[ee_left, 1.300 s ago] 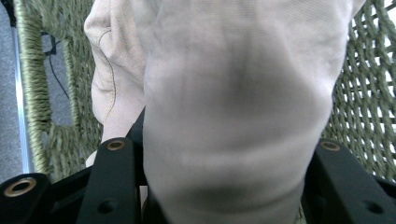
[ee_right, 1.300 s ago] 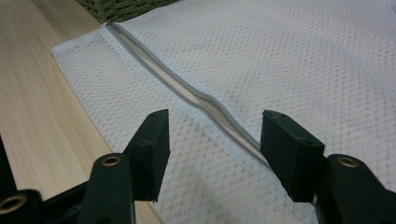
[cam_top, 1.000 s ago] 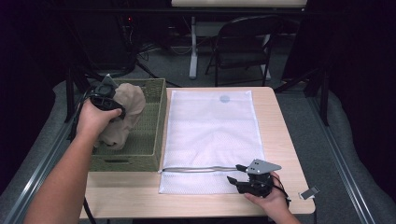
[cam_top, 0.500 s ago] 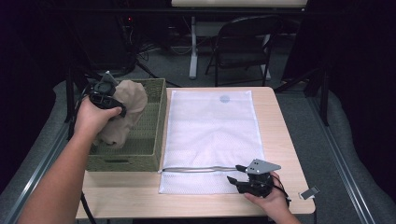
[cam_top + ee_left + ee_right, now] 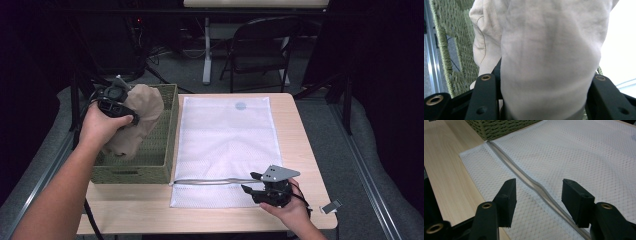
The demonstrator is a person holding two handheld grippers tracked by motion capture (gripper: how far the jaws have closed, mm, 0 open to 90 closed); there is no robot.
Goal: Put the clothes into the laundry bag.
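our left gripper [image 5: 119, 100] clamps the beige garment [image 5: 137, 117] above the woven basket [image 5: 150, 172]; our right gripper [image 5: 255, 182], jaws apart and just closing, straddles the mesh bag's zipper [image 5: 534, 185].

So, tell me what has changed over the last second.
The left tongs, shut on the beige cloth, have lifted it slightly higher above the woven basket. The right tongs have just been closing, astride the mesh bag's zipper without pressing it. The mesh bag and basket stayed put.
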